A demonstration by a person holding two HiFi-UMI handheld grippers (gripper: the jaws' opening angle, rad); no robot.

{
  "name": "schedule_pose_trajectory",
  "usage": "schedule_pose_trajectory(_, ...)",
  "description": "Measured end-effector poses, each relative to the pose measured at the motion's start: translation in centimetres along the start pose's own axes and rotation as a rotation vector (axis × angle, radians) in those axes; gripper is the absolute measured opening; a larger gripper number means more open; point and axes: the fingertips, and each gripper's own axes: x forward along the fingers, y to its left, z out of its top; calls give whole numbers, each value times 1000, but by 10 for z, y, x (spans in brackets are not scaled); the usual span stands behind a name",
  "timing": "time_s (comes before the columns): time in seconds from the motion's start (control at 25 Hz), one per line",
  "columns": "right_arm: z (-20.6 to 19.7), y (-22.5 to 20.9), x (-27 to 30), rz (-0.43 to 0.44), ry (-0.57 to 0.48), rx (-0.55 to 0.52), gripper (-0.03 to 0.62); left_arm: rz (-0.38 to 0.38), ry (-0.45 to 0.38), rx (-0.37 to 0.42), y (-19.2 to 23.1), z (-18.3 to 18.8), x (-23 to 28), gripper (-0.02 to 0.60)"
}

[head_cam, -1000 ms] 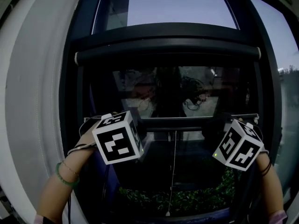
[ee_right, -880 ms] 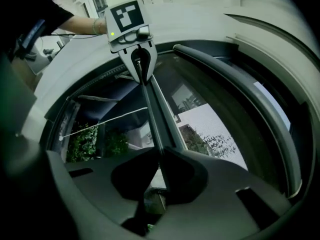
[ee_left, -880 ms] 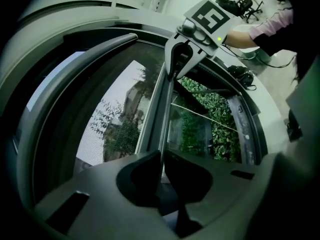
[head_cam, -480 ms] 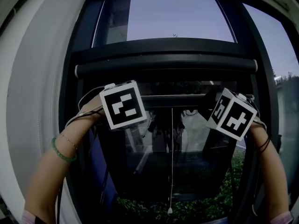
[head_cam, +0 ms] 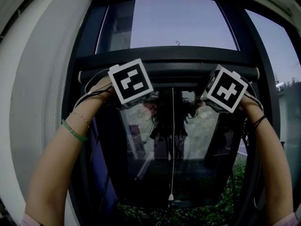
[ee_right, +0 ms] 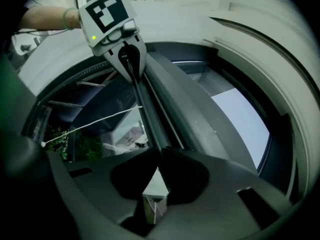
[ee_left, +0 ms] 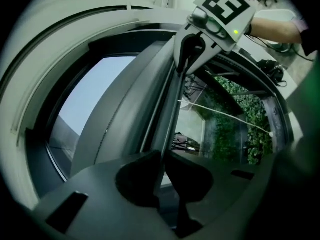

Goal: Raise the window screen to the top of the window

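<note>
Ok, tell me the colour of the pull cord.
White; the pull cord shows best in the right gripper view.

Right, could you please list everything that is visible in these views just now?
Metal window frame: one, dark, fills the head view.
Tubular roller housing: one, dark, across the frame.
Slim screen rail: one, dark, just under the housing.
Thin pull cord: one, white, hanging from the rail's centre.
Leafy hedge: one, green, outside, bottom.
Wall surround: one, white, left.
Bead bracelet: one, green, left wrist.
Left gripper: one, grey, shut on the rail.
Right gripper: one, grey, shut on the rail.
</note>
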Motion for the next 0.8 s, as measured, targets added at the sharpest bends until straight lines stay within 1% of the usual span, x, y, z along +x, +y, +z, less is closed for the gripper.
schedule_pose_trajectory(0.12,3,1,-2,55,15,4,52,10,18,34,4,0,-3,38)
schedule_pose_trajectory(0.16,4,1,-2,49,7,9,52,24,19,40,5,0,-3,38)
schedule_pose_trajectory(0.24,3,-2,-4,0,-18,33,52,62,-6,26,7,0,-4,38)
schedule_pose_trajectory(0.32,4,-4,-7,-50,-58,66,61,102,-65,-20,9,2,-6,38)
schedule_pose_trajectory(0.4,5,-2,-12,-79,-102,85,81,150,-152,-65,9,7,-10,42)
schedule_pose_trajectory(0.44,4,3,-16,-76,-123,90,84,181,-198,-83,9,11,-13,57)
schedule_pose_trajectory(0.52,3,18,-25,-38,-170,100,84,232,-270,-109,7,18,-19,92)
schedule_pose_trajectory(0.56,4,27,-31,-19,-199,105,84,234,-291,-123,4,18,-21,95)
schedule_pose_trajectory(0.6,4,37,-36,-3,-227,111,84,214,-308,-139,-3,18,-23,92)
schedule_pose_trajectory(0.68,1,56,-47,23,-273,132,84,149,-341,-172,-22,19,-27,91)
schedule_pose_trajectory(0.8,-11,90,-69,75,-360,229,84,88,-371,-190,-61,17,-33,91)
